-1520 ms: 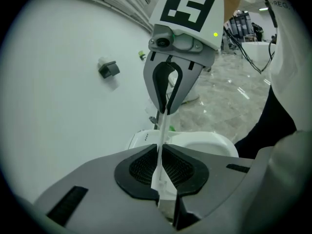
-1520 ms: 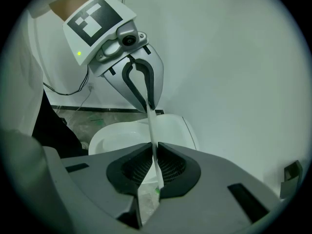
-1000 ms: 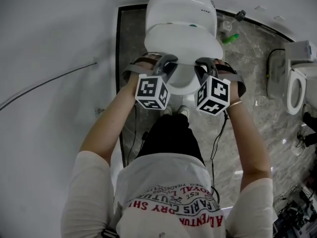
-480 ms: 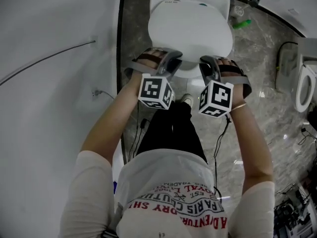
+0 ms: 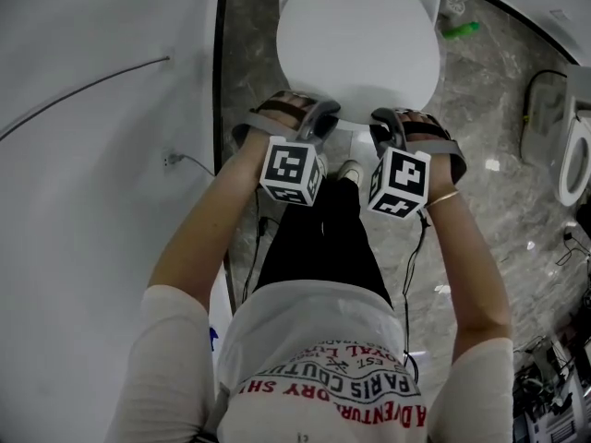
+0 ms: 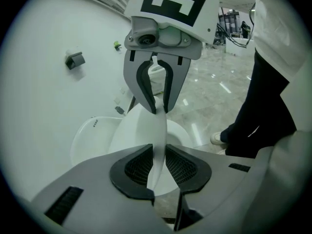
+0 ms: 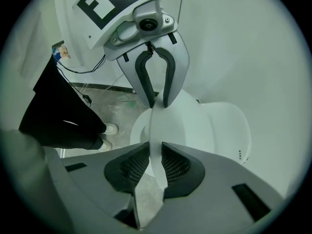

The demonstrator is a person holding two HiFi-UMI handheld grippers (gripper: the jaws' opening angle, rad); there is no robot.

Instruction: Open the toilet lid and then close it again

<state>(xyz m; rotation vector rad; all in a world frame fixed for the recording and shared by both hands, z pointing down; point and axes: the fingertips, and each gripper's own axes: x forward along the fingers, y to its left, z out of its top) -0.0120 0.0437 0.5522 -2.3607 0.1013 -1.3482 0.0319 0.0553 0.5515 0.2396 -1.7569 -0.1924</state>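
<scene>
The white toilet lid [image 5: 355, 53] lies down over the bowl, and its front edge sits between both pairs of jaws. My left gripper [image 5: 321, 123] is at the lid's front left and my right gripper [image 5: 381, 125] at its front right. In the left gripper view the thin lid edge [image 6: 158, 130] runs between the pads of the left gripper [image 6: 157, 162], whose jaws have just been opening. In the right gripper view the lid edge [image 7: 155, 130] passes through the right gripper [image 7: 150, 165], also just opening. The pads stand close beside the edge and do not seem to press it.
The toilet stands on a grey marble floor [image 5: 480, 109] beside a white wall [image 5: 83, 201] with a thin cable [image 5: 83, 90]. A green bottle [image 5: 459, 30] lies behind it. A second toilet [image 5: 577, 160] is at the right edge. The person's shoe [image 5: 349, 169] is just before the bowl.
The lid has swung down from a raised tilt to lie over the bowl. Both grippers have come down with its front edge, side by side.
</scene>
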